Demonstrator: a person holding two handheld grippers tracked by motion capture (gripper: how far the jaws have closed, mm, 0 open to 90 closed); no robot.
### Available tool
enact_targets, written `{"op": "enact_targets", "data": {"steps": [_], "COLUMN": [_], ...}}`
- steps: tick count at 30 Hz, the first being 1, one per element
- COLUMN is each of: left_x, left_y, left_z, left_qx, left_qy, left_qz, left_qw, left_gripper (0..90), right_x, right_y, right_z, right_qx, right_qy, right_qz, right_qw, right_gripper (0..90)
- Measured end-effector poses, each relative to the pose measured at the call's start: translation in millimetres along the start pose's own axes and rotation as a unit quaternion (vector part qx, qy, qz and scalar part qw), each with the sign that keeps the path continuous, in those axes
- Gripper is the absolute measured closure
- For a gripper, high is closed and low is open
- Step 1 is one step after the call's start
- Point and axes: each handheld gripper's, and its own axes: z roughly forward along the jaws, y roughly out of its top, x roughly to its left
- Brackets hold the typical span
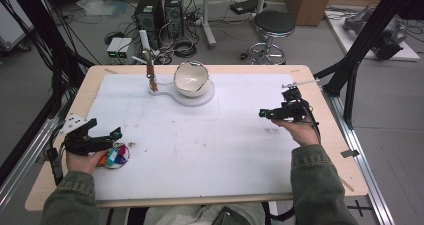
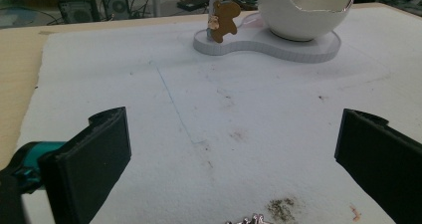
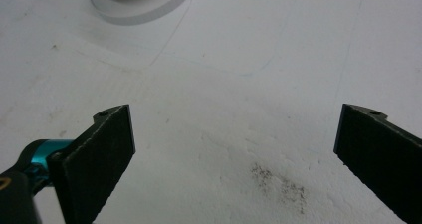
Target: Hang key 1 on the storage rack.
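Approach step — L tongs [image 1: 102,134] spread apart, empty, just above colourful trinket [image 1: 116,156] at near-left edge of surface [image 1: 200,150]. R tongs [image 1: 272,114] spread, idle. Next: lower L, centre jaws, close.

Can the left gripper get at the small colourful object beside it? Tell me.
Probably yes: the left gripper is open, right beside the small colourful object, with nothing in between.

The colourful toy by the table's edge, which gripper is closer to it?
Left. The left gripper hovers right beside the colourful toy; the right gripper is far across the white mat.
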Motion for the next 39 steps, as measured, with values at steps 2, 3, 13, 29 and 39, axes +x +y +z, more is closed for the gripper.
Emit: {"op": "enact_targets", "data": {"steps": [2,3,13,29,39], "left_x": [-0.1,-0.1,0.1,0.2,0.5], "left_y": [0.0,0.0,-0.2,-0.2,-0.2], "left_z": [0.2,0.2,1.1,1.3,1.2], "left_qx": [0.000,0.000,0.001,0.003,0.003], "left_qy": [-0.001,0.000,-0.001,0.001,0.002], "left_qz": [-0.001,0.000,-0.002,-0.003,-0.005], "left_qw": [1.0000,1.0000,1.0000,1.0000,1.0000], "left_gripper": [1.7,1.7,1.7,1.7,1.7], "right_x": [-0.6,-1.2,-5.6,-14.0,-17.0], "right_y": [-4.8,-7.4,-30.1,-72.6,-88.2], "right_z": [-0.2,-0.2,5.9,7.9,4.6], "right_qx": [-0.002,-0.001,0.018,-0.003,-0.033], "right_qy": [0.002,0.002,-0.006,-0.003,-0.013], "right_qz": [0.003,0.004,0.002,0.016,0.014], "right_qw": [1.0000,1.0000,0.9998,0.9999,0.9993], "right_gripper": [1.8,1.8,1.8,1.8,1.8]}}
